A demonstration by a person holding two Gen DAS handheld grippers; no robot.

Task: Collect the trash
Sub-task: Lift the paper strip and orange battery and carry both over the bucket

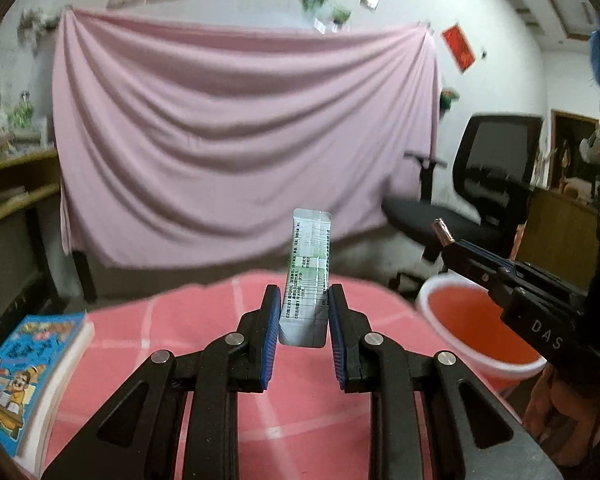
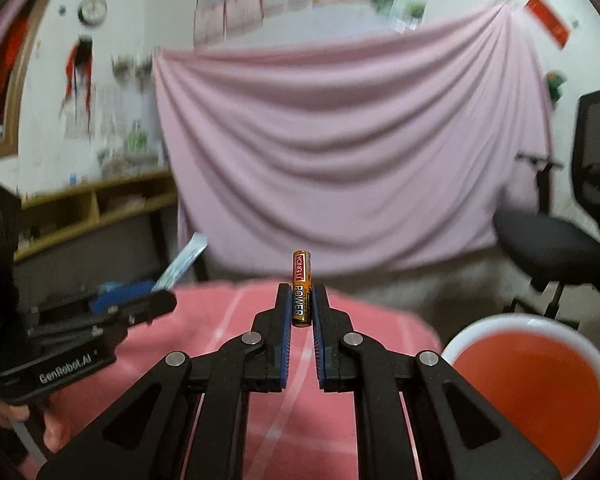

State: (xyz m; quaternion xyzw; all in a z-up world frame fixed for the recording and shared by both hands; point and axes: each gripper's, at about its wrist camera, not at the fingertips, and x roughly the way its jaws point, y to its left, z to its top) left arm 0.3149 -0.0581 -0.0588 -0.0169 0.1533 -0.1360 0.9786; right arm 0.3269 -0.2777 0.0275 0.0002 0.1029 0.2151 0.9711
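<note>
In the left wrist view the left gripper (image 1: 304, 300) fills the lower centre of the frame, its blue-padded fingers (image 1: 271, 332) closed on a silver-green sachet (image 1: 307, 276). The sachet stands upright between the pads, its printed top reaching well above the fingertips, held in the air over the pink table (image 1: 204, 320). A comic book (image 1: 28, 380) lies at the lower left, on the table's edge. At the right of the frame sits an orange bin (image 1: 472, 328) with a white rim, just beside the table. Above the bin the right gripper (image 1: 448, 244) reaches in from the right edge, a battery (image 1: 442, 232) pinched at its tip.

In the right wrist view the right gripper (image 2: 301, 300) holds the same battery (image 2: 302, 288) upright at centre frame — fingers narrow, pads pressed to its sides, its lower end hanging free above the table (image 2: 220, 320). The bin (image 2: 540, 392) shows at the lower right. The left gripper (image 2: 160, 300) enters from the left, blurred, with the sachet (image 2: 182, 264) angled up from its tip. A pink sheet (image 2: 340, 160) hangs across the wall behind, and an office chair (image 2: 560, 240) stands at the right edge.
</note>
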